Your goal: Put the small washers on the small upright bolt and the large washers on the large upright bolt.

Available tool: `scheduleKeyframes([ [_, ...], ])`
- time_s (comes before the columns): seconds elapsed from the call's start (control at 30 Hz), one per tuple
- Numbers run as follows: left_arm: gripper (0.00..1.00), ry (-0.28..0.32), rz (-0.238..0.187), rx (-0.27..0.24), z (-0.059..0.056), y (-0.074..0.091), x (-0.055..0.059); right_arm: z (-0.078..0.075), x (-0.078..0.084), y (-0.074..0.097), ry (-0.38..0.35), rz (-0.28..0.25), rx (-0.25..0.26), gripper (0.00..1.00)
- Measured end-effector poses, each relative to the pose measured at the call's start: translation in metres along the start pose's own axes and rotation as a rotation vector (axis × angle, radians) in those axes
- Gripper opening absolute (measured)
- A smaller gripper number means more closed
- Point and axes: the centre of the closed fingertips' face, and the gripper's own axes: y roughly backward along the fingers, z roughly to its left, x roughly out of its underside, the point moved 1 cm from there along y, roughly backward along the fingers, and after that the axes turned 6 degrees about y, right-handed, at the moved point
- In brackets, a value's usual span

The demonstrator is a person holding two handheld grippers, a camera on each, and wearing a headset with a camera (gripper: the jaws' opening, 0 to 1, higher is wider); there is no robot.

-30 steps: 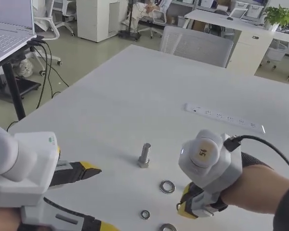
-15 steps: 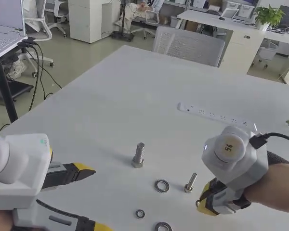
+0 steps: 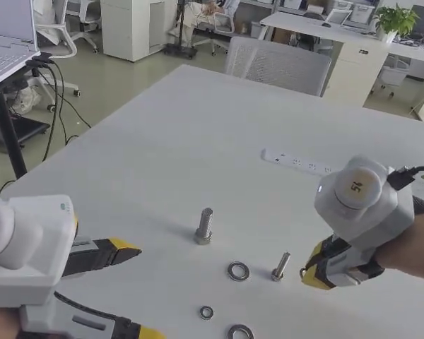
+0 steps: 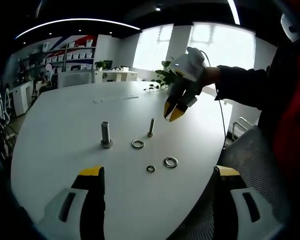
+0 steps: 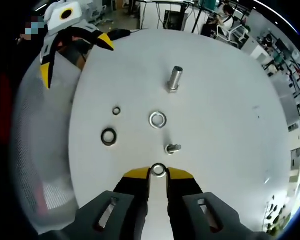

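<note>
While my right claw [image 3: 312,277] hangs just above the table [image 3: 198,141], its jaws are pinched nearly closed on a washer [image 5: 159,170] caught at the very tips. The small bolt [image 3: 280,266] stands head down just beside that claw, not touching it. The large bolt [image 3: 205,226] stands upright too, well apart from the small one and farther from the near edge. Between the two bolts a large washer [image 3: 237,270] lies flat, nearer the small bolt. Toward the near edge lie a small washer [image 3: 206,312] and a second large washer [image 3: 239,331], apart from each other. My left claw [image 3: 136,290] is spread wide and holds nothing, over the near edge, pointing toward the bolts.
</note>
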Motion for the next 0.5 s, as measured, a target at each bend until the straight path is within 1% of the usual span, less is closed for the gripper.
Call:
scheduleKeyframes([
  [0.17,0.9,0.003,-0.002,0.0,0.0,0.0,0.001,-0.008,-0.006,0.002,0.019,0.003,0.012,0.14],
  [0.5,0.9,0.005,-0.001,-0.001,0.0,0.001,0.001,-0.021,-0.022,-0.002,0.063,0.014,0.007,0.14],
])
